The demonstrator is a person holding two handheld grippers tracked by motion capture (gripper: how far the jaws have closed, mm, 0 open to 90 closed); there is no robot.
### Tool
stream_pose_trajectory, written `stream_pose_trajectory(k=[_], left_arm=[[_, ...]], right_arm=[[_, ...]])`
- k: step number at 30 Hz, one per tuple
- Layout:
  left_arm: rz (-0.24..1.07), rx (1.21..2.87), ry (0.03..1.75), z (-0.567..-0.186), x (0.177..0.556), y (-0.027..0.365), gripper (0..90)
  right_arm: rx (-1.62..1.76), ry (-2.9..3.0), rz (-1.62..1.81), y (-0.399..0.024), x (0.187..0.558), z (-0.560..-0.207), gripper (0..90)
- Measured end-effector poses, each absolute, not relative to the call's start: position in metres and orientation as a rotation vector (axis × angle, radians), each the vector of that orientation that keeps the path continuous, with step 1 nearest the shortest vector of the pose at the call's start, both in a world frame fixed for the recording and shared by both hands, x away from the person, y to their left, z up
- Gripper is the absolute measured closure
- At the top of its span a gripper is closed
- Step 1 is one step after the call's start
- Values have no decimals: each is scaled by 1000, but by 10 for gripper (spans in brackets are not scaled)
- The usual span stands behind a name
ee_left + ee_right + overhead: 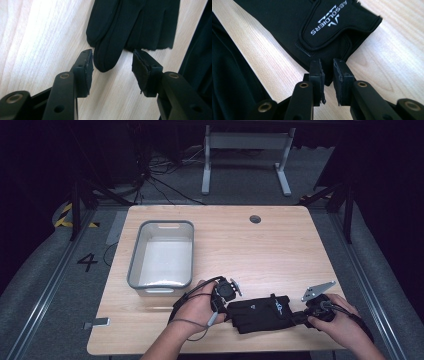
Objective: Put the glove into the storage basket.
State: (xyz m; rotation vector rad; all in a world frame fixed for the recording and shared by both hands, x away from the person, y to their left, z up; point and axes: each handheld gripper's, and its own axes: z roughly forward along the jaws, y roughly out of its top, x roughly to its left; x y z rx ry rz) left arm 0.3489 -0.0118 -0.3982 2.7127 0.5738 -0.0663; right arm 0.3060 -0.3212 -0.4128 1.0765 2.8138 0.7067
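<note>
A black glove (260, 312) with white lettering lies flat on the wooden table (280, 250) near its front edge, between my two hands. My left gripper (229, 304) is at the glove's finger end. In the left gripper view it (112, 65) stands open, with one glove fingertip (107, 55) lying between the jaws and a gap on the right side. My right gripper (300, 316) is at the cuff end. In the right gripper view it (327, 68) is slightly open, the corner of the glove's cuff (329, 52) in the narrow gap.
A grey rectangular bin (134, 265) stands on the table's left half, just beyond my left hand. A round cable hole (255, 219) sits near the far edge. More dark fabric (200, 50) lies beside the glove; I cannot tell what it is.
</note>
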Motion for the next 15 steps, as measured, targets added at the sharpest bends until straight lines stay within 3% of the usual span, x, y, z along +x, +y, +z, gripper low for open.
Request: stream_pose_trajectory(k=[15], left_arm=[[-14, 2578, 564, -386, 348, -22, 513]], right_arm=[[1131, 2736, 774, -335, 307, -402, 757]])
